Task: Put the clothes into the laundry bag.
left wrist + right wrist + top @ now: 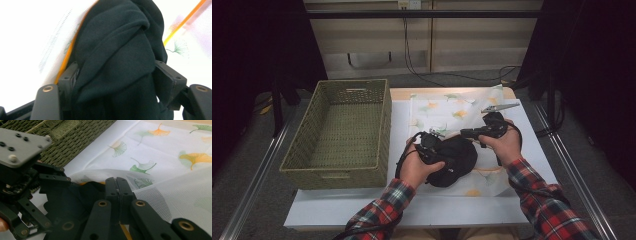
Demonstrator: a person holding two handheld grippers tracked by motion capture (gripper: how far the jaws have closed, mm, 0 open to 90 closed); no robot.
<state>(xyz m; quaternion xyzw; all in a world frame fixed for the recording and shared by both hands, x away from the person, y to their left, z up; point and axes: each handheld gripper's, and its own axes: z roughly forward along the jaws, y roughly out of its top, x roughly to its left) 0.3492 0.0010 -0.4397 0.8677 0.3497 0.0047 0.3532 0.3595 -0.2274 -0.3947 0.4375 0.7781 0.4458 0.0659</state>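
**Inspector A:** Where does the dark garment (457,160) lie, taking the wicker basket (343,132) as the mark?

**Inspector B:** It lies bunched on the table (402,202), just to the right of the basket and apart from it. It rests on a sheer white cloth printed with ginkgo leaves (447,112), which spreads from beside the basket's right wall away to the right.

**Inspector A:** The left claw (443,164)?

**Inspector B:** It is on the side of the bundle nearer the basket. In the left gripper view the dark fabric (115,62) fills the gap between its jaws, and both pads lie against the folds. The jaws stand fairly wide around that thick wad. I record it as clamped on the garment.

**Inspector A:** And the right claw (463,133)?

**Inspector B:** It is at the side of the bundle farther from the basket, pointing back toward it. In the right gripper view its jaws (116,195) are pressed together, tips at the edge of the garment where the sheer cloth folds over it. Whether a thin edge of fabric is pinched there cannot be determined.

**Inspector A:** Contents of the basket?

**Inspector B:** Woven floor visible, nothing noted.
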